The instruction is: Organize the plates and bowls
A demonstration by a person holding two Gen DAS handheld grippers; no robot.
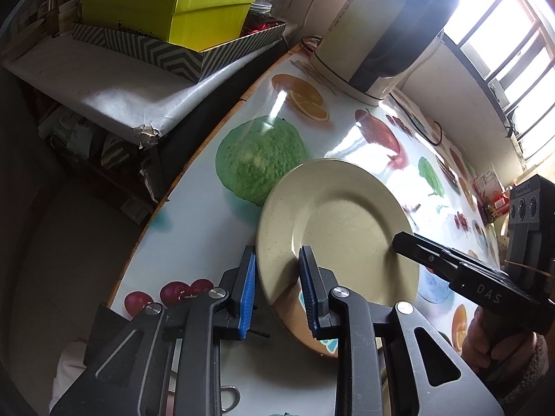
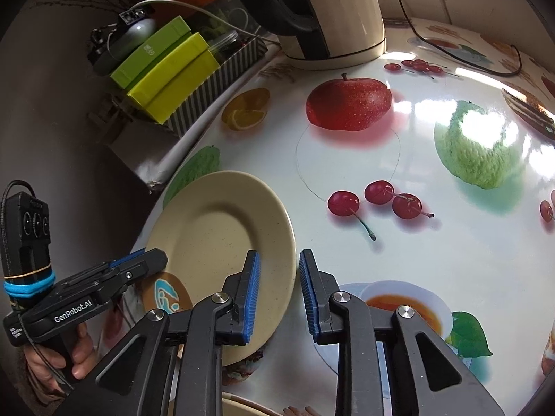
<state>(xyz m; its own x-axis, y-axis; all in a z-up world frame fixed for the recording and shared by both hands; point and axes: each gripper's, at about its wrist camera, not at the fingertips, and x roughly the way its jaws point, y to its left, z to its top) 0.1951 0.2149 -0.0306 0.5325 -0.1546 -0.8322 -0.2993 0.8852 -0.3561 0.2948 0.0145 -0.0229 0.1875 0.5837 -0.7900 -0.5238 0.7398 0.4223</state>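
So the left tongs (image 1: pixel 277 287) are straddling the near-left rim of the beige plate (image 1: pixel 340 222), one blue pad outside the edge and one sitting over the dish. The right tongs (image 2: pixel 279 294) are doing the same on the opposite rim. Both sets are looking pretty narrow, but I honestly can't tell if the pads are actually squeezing. The plate is sitting between the two tongs on the fruit-print table (image 2: pixel 416 260). Further out past the tips, a cream kettle (image 1: pixel 374 34) is standing, and lime-green boxes (image 1: pixel 194 10) are stacking up off to the left tongs' far left.
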